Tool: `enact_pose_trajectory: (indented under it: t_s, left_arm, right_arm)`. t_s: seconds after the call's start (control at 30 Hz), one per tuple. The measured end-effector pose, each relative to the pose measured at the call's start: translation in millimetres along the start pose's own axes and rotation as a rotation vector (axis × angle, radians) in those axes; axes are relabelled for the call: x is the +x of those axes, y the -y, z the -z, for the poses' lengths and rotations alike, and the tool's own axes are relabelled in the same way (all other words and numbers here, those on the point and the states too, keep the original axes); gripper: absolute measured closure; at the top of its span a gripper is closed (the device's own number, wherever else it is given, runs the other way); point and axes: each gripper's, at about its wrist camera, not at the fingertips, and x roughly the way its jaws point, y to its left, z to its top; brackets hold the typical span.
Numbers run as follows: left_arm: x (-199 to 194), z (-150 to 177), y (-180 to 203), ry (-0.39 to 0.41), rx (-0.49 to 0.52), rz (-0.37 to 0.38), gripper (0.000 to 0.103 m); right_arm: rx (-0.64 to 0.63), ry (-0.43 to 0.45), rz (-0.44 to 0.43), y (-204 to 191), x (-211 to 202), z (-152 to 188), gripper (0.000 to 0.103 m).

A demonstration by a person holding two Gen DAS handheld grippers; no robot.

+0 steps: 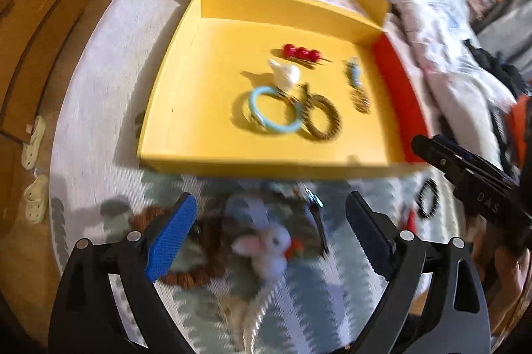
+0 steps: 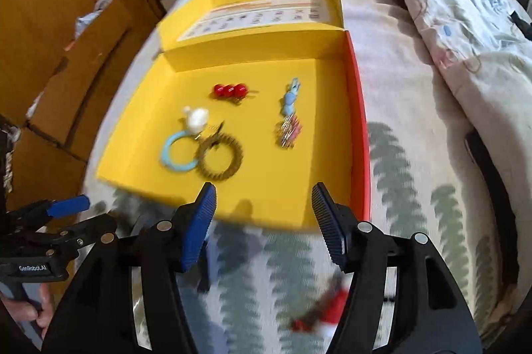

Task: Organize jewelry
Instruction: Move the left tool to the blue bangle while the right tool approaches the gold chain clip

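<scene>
Left gripper (image 1: pixel 271 234) is hanging w/ jaws wide apart, nothing clamped; bunny hair tie (image 1: pixel 266 249) is lying just below, between the pads, on the bedspread (image 1: pixel 99 107). Best approach: drop straight down, close on the plush body, not the brown bead bracelet (image 1: pixel 186 274) alongside. Pointing steeply down.

Right gripper (image 2: pixel 264 221) is sitting apart, empty, over the near edge of the yellow box (image 2: pixel 133 134); blue hoop (image 2: pixel 174 152) and coil tie (image 2: pixel 219 159) ahead inside. Red-brown piece (image 2: pixel 321 309) below, blurred. Also angled down.

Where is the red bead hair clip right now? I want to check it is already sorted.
The red bead hair clip lies inside the yellow box, towards its far wall, just beyond the white charm and left of the blue bunny clip.
</scene>
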Motion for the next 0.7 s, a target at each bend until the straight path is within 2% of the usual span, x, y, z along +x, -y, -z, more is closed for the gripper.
enact_pose_trajectory:
  t_s: [0.17, 0.27, 0.7]
  left_arm:
    - [35, -29, -5, -0.044, -0.023, -0.080, 0.013]
    - [51, -38, -9, -0.063, -0.050, -0.083, 0.013]
    - [79, -55, -7, -0.078, -0.026, -0.105, 0.013]
  right_arm:
    - [-0.001, -0.060, 0.056, 4, 36, -24, 0.040]
    - [-0.017, -0.079, 0.091, 4, 47, -34, 0.040]
    - [-0.023, -0.138, 0.089, 1, 88, -49, 0.040]
